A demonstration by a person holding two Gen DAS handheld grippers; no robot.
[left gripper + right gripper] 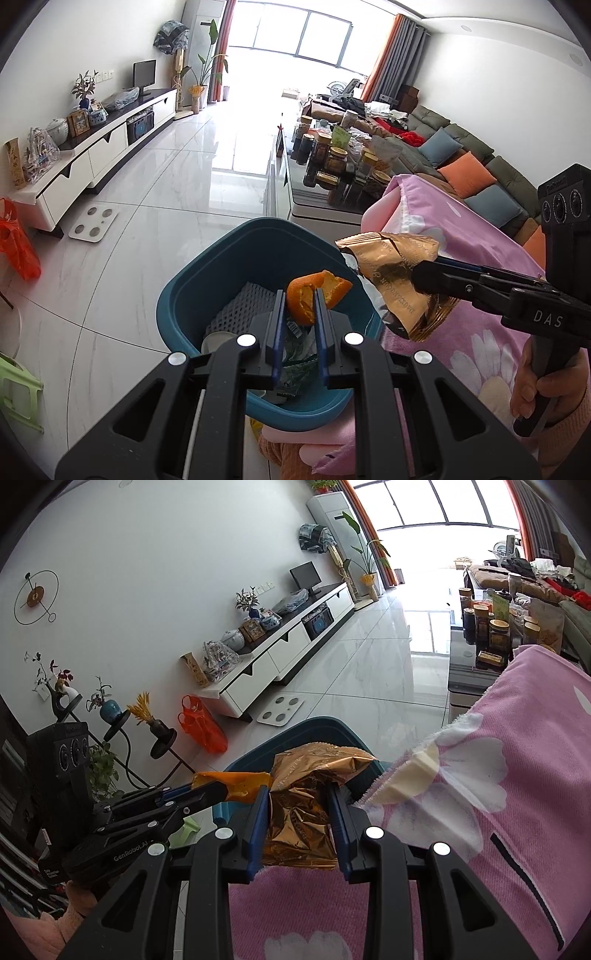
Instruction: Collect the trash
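Both grippers hold trash at the teal bin.

The left gripper [300, 306] has its jaws narrowed on a piece of orange peel [316, 295], held over the open teal bin [192, 291], which already contains a grey mesh pad [240, 306] and scraps. The right gripper [298, 805] clamps a crumpled gold foil wrapper [306, 805] between its jaws, just right of the bin's rim, above a pink flowered cloth [517, 794]. A hand [535, 387] grips the right handle.
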